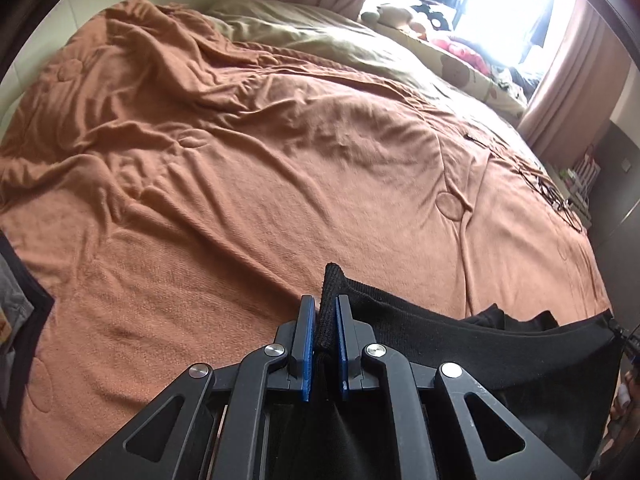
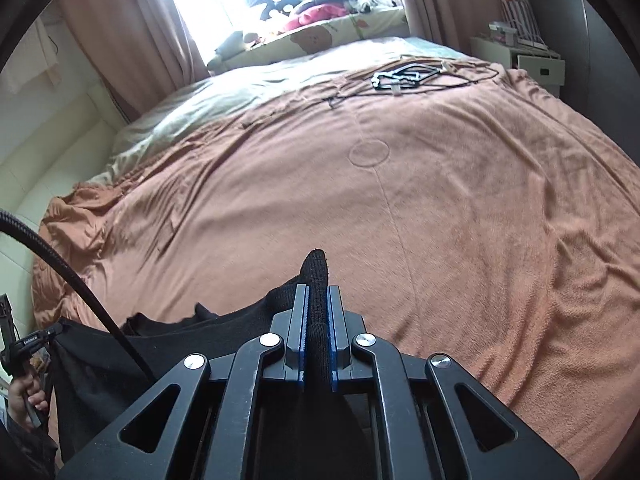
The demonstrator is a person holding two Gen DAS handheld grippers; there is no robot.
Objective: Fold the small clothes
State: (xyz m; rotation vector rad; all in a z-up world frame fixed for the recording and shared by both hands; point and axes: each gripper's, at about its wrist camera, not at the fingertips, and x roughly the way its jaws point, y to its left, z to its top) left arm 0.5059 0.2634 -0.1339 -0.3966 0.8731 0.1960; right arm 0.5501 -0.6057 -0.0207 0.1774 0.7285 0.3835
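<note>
A black garment is held stretched between my two grippers above the near edge of a bed with an orange blanket. My left gripper is shut on one corner of the garment, a ribbed tip sticking up past the blue pads. My right gripper is shut on the other corner of the black garment, which hangs away to the left in the right wrist view. The lower part of the garment is hidden under the grippers.
The orange blanket covers most of the bed. Black cables and a white clip lie at its far right. A beige duvet, stuffed toys and clothes sit by the bright window. A white nightstand stands at the right. Dark clothes lie at the left edge.
</note>
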